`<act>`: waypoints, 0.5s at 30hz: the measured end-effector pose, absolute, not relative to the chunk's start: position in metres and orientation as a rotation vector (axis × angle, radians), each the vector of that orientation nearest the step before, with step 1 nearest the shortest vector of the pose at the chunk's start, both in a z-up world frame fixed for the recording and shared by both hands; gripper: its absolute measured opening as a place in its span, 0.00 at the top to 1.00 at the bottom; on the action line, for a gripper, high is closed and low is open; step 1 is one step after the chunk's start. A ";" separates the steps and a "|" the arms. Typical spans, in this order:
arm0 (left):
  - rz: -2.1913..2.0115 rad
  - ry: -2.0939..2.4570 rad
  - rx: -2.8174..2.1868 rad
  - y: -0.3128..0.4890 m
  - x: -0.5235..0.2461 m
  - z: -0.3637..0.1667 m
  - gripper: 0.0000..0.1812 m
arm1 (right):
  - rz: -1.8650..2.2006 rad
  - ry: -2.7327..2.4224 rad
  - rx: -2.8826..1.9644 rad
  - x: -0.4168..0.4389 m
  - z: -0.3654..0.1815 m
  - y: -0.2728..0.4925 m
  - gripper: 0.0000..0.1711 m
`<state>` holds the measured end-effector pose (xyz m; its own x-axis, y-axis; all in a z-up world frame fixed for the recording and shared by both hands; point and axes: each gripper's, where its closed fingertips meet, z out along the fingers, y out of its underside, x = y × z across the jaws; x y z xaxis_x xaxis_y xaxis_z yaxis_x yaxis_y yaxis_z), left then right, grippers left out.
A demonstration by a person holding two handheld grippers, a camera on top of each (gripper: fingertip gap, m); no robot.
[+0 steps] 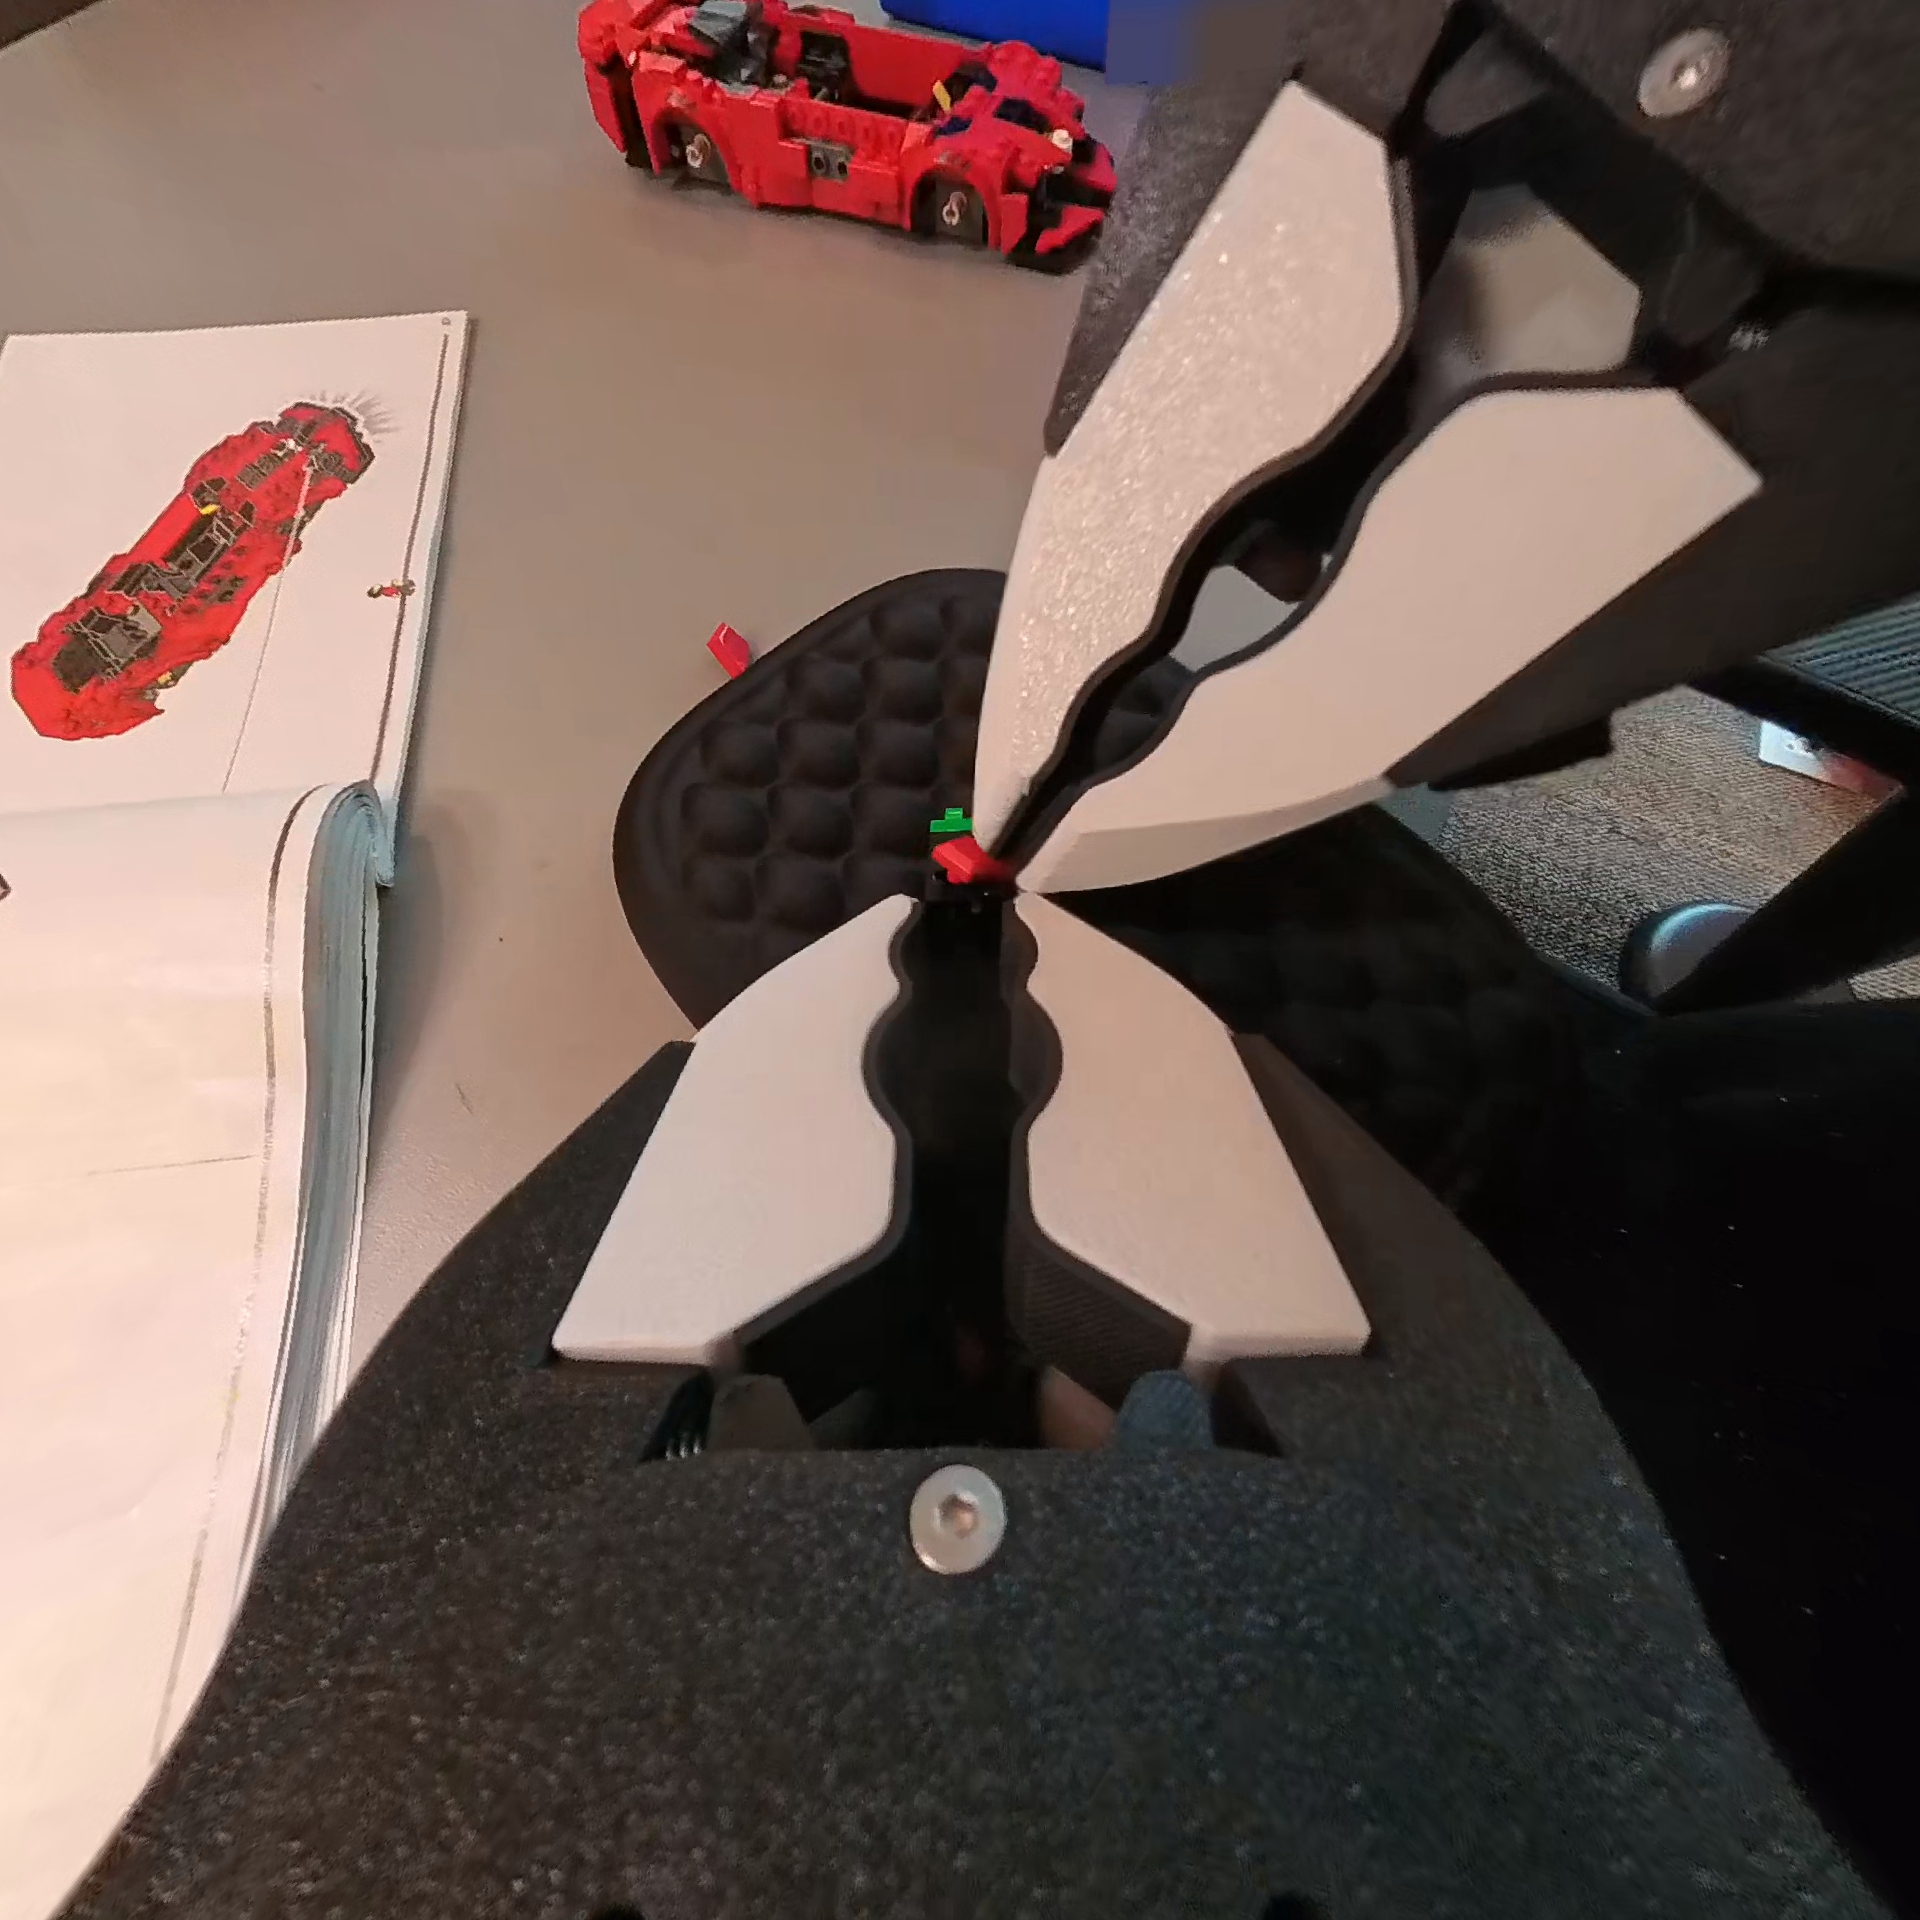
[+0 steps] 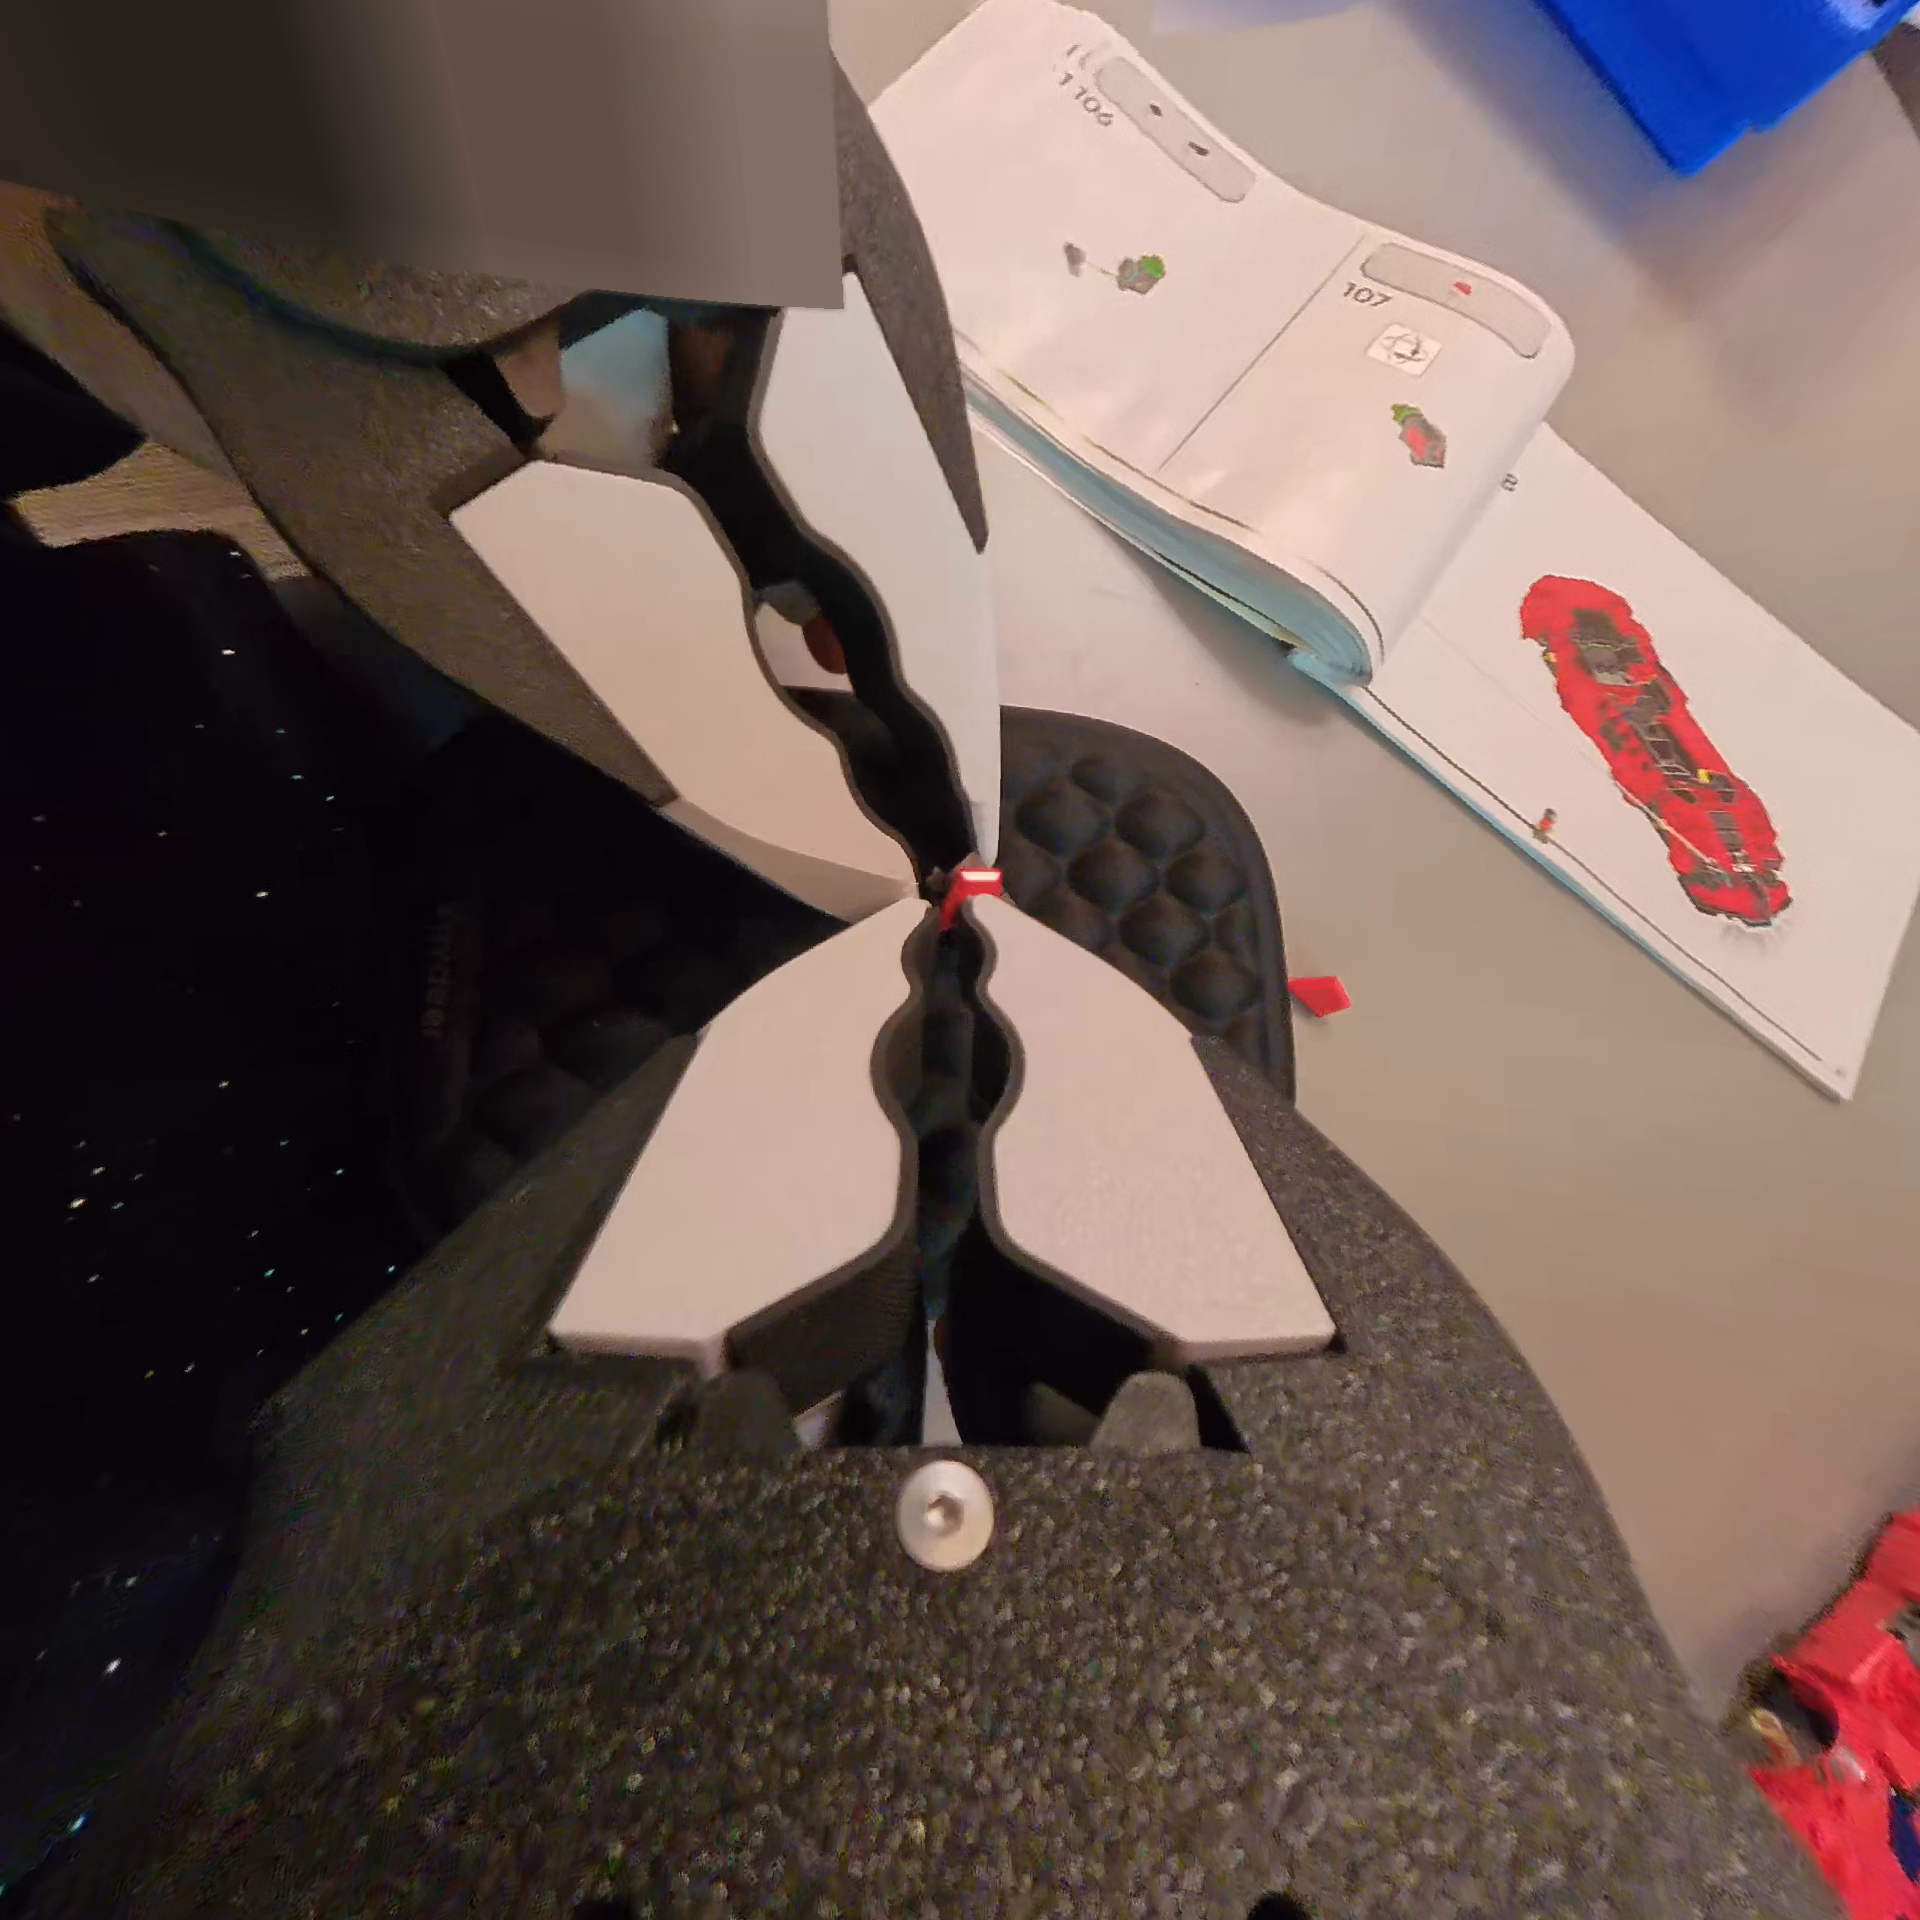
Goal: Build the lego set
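My left gripper (image 1: pixel 961 906) is shut on a small black piece (image 1: pixel 961 891) with a green part (image 1: pixel 951 823) above it. My right gripper (image 1: pixel 1006 868) comes in from the upper right, shut on a small red piece (image 1: pixel 966 858) that touches the black piece. In the right wrist view my right gripper (image 2: pixel 951 920) pinches the red piece (image 2: pixel 975 888), tip to tip with the left gripper (image 2: pixel 940 871). The red Lego car (image 1: pixel 842 125) stands at the far side of the grey table (image 1: pixel 582 436). It also shows in the right wrist view (image 2: pixel 1849 1704).
An open instruction booklet (image 1: pixel 208 623) (image 2: pixel 1455 520) lies on the table. A loose red piece (image 1: pixel 727 646) (image 2: pixel 1320 994) lies near the table edge. A black quilted chair cushion (image 1: pixel 831 748) (image 2: pixel 1143 862) sits below the grippers. A blue bin (image 2: pixel 1714 62) is at the back. My left and right fingertips are right by each other. The red Lego car (image 1: pixel 842 125) is about equally far from each gripper, around 25 cm.
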<state>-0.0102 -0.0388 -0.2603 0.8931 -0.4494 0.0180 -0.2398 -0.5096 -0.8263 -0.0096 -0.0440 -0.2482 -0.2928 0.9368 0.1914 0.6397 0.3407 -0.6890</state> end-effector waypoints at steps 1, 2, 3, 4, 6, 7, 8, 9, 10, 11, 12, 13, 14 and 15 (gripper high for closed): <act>-0.282 0.500 -2.125 -0.039 -0.010 -0.260 0.93 | 0.690 -2.053 -1.376 -0.009 -0.248 -0.044 0.98; -0.279 0.506 -2.123 -0.039 -0.010 -0.260 0.93 | 0.718 -2.072 -1.380 -0.010 -0.248 -0.044 0.98; -0.276 0.513 -2.121 -0.039 -0.010 -0.260 0.93 | 0.756 -2.092 -1.388 -0.010 -0.248 -0.044 0.99; -0.275 0.519 -2.120 -0.039 -0.010 -0.260 0.93 | 0.801 -2.112 -1.400 -0.010 -0.248 -0.044 0.99; -0.277 0.529 -2.118 -0.039 -0.010 -0.261 0.93 | 0.901 -2.147 -1.446 -0.011 -0.248 -0.045 0.99; -0.281 0.533 -2.115 -0.039 -0.010 -0.260 0.93 | 0.943 -2.156 -1.485 -0.012 -0.248 -0.044 1.00; -0.286 0.533 -2.113 -0.039 -0.010 -0.260 0.93 | 0.957 -2.162 -1.539 -0.012 -0.250 -0.040 1.00; -0.290 0.532 -2.115 -0.039 -0.010 -0.260 0.93 | 0.959 -2.182 -1.579 -0.011 -0.253 -0.038 1.00; -0.289 0.531 -2.114 -0.039 -0.010 -0.260 0.93 | 0.961 -2.188 -1.595 -0.011 -0.253 -0.037 1.00; -0.287 0.531 -2.114 -0.039 -0.010 -0.260 0.93 | 0.943 -2.179 -1.602 -0.011 -0.253 -0.035 1.00; -0.285 0.532 -2.115 -0.039 -0.010 -0.260 0.93 | 0.931 -2.181 -1.599 -0.011 -0.252 -0.036 1.00; -0.286 0.531 -2.116 -0.039 -0.010 -0.260 0.93 | 0.938 -2.186 -1.586 -0.011 -0.251 -0.039 1.00; -0.291 0.529 -2.116 -0.039 -0.010 -0.260 0.93 | 0.944 -2.182 -1.570 -0.011 -0.250 -0.041 1.00; -0.296 0.528 -2.117 -0.039 -0.010 -0.260 0.93 | 0.939 -2.177 -1.554 -0.010 -0.250 -0.040 1.00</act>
